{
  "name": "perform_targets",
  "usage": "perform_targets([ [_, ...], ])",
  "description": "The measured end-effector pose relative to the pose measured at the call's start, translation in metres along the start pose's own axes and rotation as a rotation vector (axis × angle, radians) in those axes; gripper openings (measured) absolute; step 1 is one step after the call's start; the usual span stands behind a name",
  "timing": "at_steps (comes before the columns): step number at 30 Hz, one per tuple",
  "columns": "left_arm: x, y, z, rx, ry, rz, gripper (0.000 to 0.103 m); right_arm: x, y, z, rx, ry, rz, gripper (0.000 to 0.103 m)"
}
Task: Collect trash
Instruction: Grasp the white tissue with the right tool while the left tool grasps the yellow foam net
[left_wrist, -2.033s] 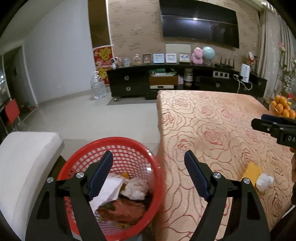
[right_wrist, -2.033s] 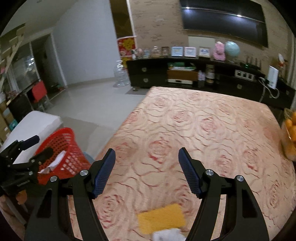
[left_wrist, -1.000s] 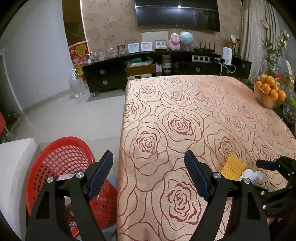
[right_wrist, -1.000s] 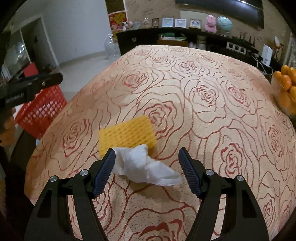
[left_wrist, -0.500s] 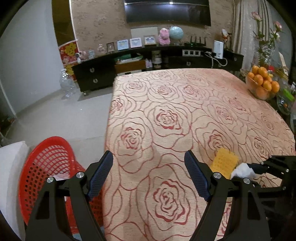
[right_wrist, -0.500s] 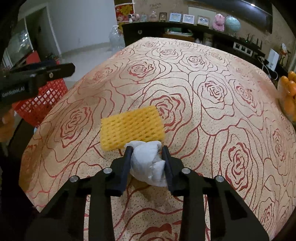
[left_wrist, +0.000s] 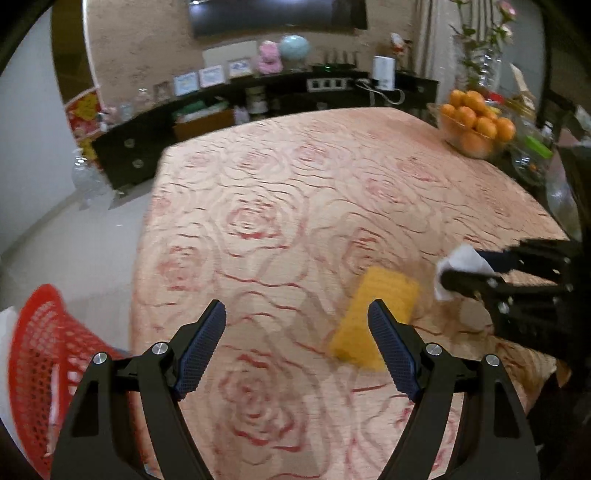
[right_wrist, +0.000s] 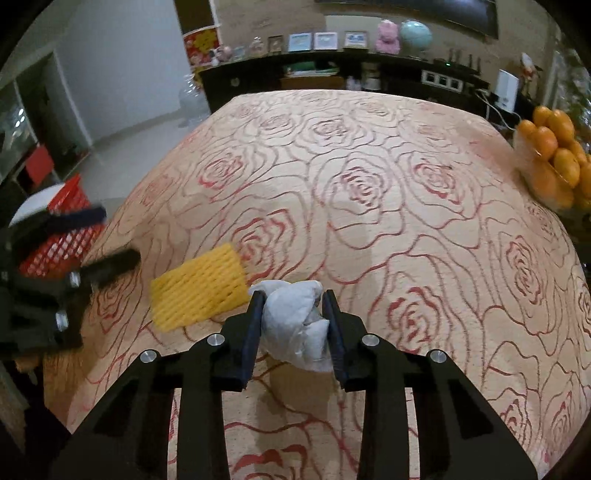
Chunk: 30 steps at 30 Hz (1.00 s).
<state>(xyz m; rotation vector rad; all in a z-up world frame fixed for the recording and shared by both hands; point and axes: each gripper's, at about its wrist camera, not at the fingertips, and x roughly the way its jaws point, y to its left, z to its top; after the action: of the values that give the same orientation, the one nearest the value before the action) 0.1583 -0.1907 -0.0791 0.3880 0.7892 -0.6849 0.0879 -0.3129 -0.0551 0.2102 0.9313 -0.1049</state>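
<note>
Nearest in the right wrist view, the right hand-held gripper (right_wrist: 293, 317) is clamped on a crumpled white tissue (right_wrist: 295, 325), which bulges out between the two pads and is held just above the surface (right_wrist: 388, 229) with its rose-patterned cloth. Just beside the tissue, at about ten o'clock from it, a yellow foam net sleeve (right_wrist: 199, 291) lies flat on the cloth. At nine o'clock from the sleeve, the left hand-held gripper (right_wrist: 107, 240) reaches in, blurred, its jaws standing well apart with nothing between them. In its own view the sleeve lies partly behind its right-hand finger, at two o'clock from its middle. Behind it, off the surface's edge at the left, sits a red mesh basket (right_wrist: 62, 236). Farther off, at two o'clock on the surface's far right edge, a bowl of oranges (right_wrist: 554, 162) stands. Beyond the surface a dark low cabinet (right_wrist: 332, 74) runs along the wall, bearing picture frames, a pink toy and a pale globe.
</note>
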Motion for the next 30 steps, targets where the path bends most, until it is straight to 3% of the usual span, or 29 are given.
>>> perform_targets([
  [11, 0.027, -0.025, -0.005, 0.016, 0.053, -0.122, 0.075, -0.005, -0.019, 0.002, 0.054, -0.013, -0.003, 0.032],
  [15, 0.037, -0.027, -0.006, 0.011, 0.086, -0.149, 0.058, -0.007, -0.024, 0.002, 0.07, -0.014, -0.003, 0.032],
  [28, 0.035, -0.035, -0.008, 0.041, 0.082, -0.175, 0.026, -0.007, -0.028, 0.003, 0.088, -0.016, -0.002, 0.032],
  [30, 0.033, -0.032, -0.008, 0.032, 0.081, -0.174, 0.017, -0.007, -0.028, 0.004, 0.088, -0.019, -0.001, 0.032],
])
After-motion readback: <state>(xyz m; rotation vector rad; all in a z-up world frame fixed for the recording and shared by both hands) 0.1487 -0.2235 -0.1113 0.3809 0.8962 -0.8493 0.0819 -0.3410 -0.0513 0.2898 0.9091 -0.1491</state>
